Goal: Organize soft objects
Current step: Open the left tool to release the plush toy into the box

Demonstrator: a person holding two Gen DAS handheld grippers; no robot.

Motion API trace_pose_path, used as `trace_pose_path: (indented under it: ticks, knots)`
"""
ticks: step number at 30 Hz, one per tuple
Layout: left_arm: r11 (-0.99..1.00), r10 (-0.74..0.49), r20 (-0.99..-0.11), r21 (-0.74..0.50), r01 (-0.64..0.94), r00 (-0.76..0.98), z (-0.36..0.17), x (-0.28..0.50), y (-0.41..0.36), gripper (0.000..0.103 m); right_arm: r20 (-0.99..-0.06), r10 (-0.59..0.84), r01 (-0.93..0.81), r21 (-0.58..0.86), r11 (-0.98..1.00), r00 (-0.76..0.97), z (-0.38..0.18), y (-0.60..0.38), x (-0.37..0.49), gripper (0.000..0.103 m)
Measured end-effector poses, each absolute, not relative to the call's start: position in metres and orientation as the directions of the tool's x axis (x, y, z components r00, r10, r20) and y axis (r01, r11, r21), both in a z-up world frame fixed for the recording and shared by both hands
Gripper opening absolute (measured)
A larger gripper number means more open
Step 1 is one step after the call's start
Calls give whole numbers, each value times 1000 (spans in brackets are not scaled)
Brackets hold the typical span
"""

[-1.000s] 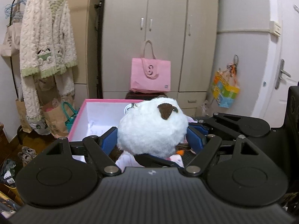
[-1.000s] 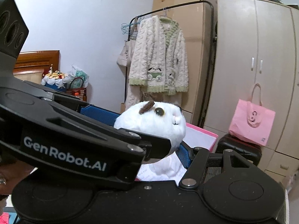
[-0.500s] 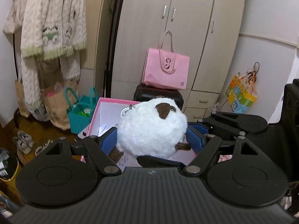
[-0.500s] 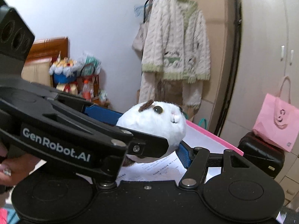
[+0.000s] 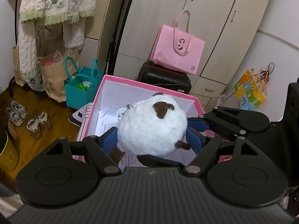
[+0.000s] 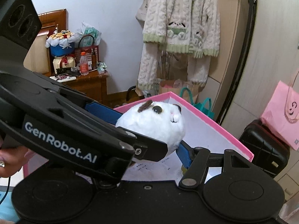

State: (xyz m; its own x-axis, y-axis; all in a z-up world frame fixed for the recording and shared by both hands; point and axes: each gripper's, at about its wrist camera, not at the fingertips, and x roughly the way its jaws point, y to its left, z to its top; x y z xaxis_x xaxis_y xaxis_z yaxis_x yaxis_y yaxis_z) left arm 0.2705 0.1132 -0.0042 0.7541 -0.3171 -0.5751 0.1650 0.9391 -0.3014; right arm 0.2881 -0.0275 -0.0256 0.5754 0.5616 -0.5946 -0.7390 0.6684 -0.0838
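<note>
White plush hamster (image 5: 152, 128), brown-eared, held above the open pink box (image 5: 130, 81), whose floor carries printed paper. Left gripper (image 5: 152, 140) jaws closed on its sides; right gripper (image 6: 155, 136) blue pads also press it from either side. Pink tote bag (image 5: 178, 51) behind

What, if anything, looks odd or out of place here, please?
One oddity: the white plush toy appears clamped by both the left tool and the right tool at once, above the pink box. Nothing looks spilled or damaged.
</note>
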Motion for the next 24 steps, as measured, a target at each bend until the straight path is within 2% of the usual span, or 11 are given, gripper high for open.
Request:
trace_pose_path:
  ticks: [3, 6, 10, 15, 24]
  knots:
    - [974, -206, -556, -195, 115, 805, -2, 267, 108, 79, -611, 541, -734, -98, 672, 577, -31, -27, 290, 73]
    - [986, -156, -528, -137, 98, 835, 1, 257, 107, 80, -616, 510, -703, -100, 704, 600, -33, -31, 286, 74]
    - [984, -172, -533, -136, 117, 829, 4, 238, 110, 81, -605, 510, -681, -73, 729, 611, -31, -43, 271, 74]
    - [986, -168, -531, -88, 143, 830, 13, 208, 105, 81, -594, 487, -669, -118, 734, 640, -21, -50, 244, 74]
    - [983, -162, -487, -2, 184, 858, 40, 153, 95, 81, -563, 460, -629, -142, 764, 686, 3, -68, 192, 74]
